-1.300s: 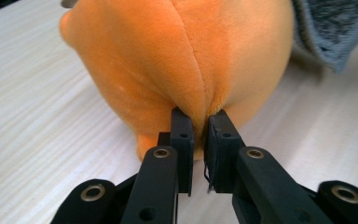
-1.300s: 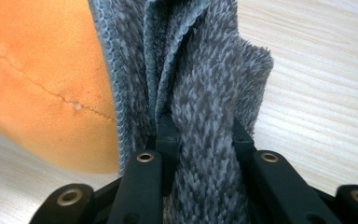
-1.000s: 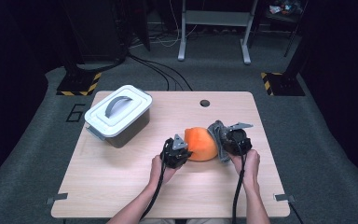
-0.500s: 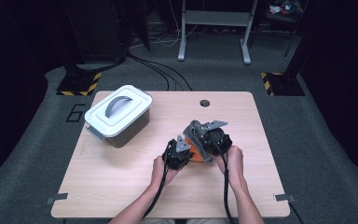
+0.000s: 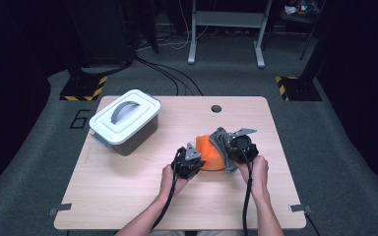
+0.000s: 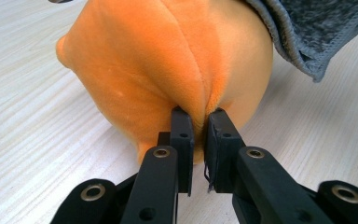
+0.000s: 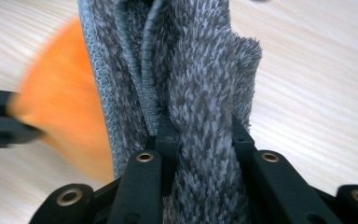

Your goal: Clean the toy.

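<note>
My left gripper [image 6: 198, 116] had black jaws with flat, square-cornered pads, each carried on a thick black link with a brass-ringed pivot hole; more such rings sat lower on the outer links. My right gripper [image 7: 200, 126] was built the same, black links with brass-rimmed holes. From above, each gripper was a black block with a grey three-cornered plate on top and a black cable trailing back. My forearms were bare, no sleeves.

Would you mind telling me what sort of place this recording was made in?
Most likely a lab or studio set up for recording handling work: a wooden table on grey carpet, dark surroundings, cables trailing over the floor, and yellow-black hazard tape on stand feet behind it.
</note>
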{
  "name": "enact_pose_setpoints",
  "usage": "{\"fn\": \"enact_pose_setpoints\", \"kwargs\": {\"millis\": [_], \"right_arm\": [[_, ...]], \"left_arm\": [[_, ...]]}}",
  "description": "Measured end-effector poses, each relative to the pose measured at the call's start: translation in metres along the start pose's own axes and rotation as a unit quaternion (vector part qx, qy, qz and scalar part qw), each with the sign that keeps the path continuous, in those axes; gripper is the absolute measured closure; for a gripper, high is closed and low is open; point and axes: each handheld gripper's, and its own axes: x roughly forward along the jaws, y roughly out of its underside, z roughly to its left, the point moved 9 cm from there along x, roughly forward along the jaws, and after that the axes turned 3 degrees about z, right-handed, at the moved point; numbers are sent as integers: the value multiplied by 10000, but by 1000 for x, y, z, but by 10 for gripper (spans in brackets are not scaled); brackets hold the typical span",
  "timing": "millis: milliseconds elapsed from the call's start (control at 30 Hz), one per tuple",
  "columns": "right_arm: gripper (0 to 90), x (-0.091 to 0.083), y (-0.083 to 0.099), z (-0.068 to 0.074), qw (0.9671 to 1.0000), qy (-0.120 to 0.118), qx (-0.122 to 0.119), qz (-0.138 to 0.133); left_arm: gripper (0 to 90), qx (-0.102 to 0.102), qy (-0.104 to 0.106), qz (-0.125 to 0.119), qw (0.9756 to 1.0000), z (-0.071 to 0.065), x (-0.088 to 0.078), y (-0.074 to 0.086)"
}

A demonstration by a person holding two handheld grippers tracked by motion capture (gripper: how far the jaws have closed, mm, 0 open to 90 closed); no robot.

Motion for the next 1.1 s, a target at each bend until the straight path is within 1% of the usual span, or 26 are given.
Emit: {"fn": "enact_pose_setpoints", "kwargs": {"millis": [67, 100, 167, 200, 267, 300, 333, 367, 400, 433, 500, 533, 600, 633, 667, 700, 733, 767, 800, 833, 900, 1000, 1067, 1100], "right_arm": [[727, 4, 5, -5, 9999, -25, 146, 57], [727, 6, 7, -8, 9998, 7, 177, 97], [727, 9, 10, -14, 9996, 115, 172, 182], [726, 10, 12, -16, 9995, 126, 184, 226], [726, 9, 12, -17, 9995, 118, 213, 191], [726, 6, 10, -16, 9995, 102, 281, 139], [727, 2, 8, -15, 9997, 92, 236, 46], [727, -2, 5, -13, 9997, 85, 235, -34], [726, -7, 2, -9, 9997, 56, 182, -138], [726, -11, -1, -3, 9997, -26, 152, -191], [726, -18, -9, 10, 9993, -135, -77, -352], [725, -21, -12, 18, 9989, -174, -189, -384], [726, -21, -18, 33, 9981, -238, -413, -386], [726, -20, -20, 38, 9978, -229, -517, -356], [725, -16, -21, 42, 9977, -200, -583, -297], [726, -13, -21, 45, 9974, -196, -648, -228], [726, -9, -20, 45, 9974, -187, -654, -221], [727, -8, -19, 46, 9978, -218, -604, -177], [727, -8, -19, 45, 9981, -241, -539, -195], [728, -8, -19, 43, 9978, -257, -560, -251], [728, -8, -16, 38, 9984, -271, -446, -220], [727, -7, -12, 29, 9987, -276, -348, -246], [727, -6, -9, 22, 9992, -240, -208, -230], [727, -5, -7, 19, 9994, -251, -155, -205]], "left_arm": [[824, 22, -21, 0, 10000, 1, 0, 0], [824, 17, -50, -17, 10000, 1, 1, 0], [824, 2, -24, -2, 10000, 2, 1, 1], [824, -7, -11, 0, 10000, 2, 0, 1], [824, -12, -24, -15, 10000, 2, 0, 1], [824, -13, -19, -8, 10000, 2, 0, 1], [824, -44, 10, 6, 10000, 1, 1, 2], [824, -32, 27, 9, 10000, 1, 1, 2], [824, -27, 11, -4, 10000, 1, 1, 2], [824, -27, -14, -48, 10000, 1, 2, 2], [824, -1, -6, -11, 10000, 0, 1, 2], [824, -4, -11, -11, 10000, 0, 1, 2], [824, 8, -19, 3, 10000, 1, 1, 2], [824, -5, -9, 9, 10000, 2, 1, 3], [824, -55, -12, -11, 10000, 2, 1, 3], [824, -15, -31, 22, 10000, 3, 1, 3], [824, -34, -32, 14, 10000, 4, 1, 4], [823, -64, -16, 0, 10000, 5, 1, 5], [824, -71, -5, -4, 10000, 5, 1, 5], [824, -81, 4, -10, 10000, 5, 1, 5], [824, -46, 19, 26, 10000, 4, 1, 6], [824, -78, -1, -22, 10000, 5, 2, 5], [824, -95, 2, 4, 10000, 5, 2, 6], [824, -98, -14, -22, 9999, 6, 2, 6]]}}
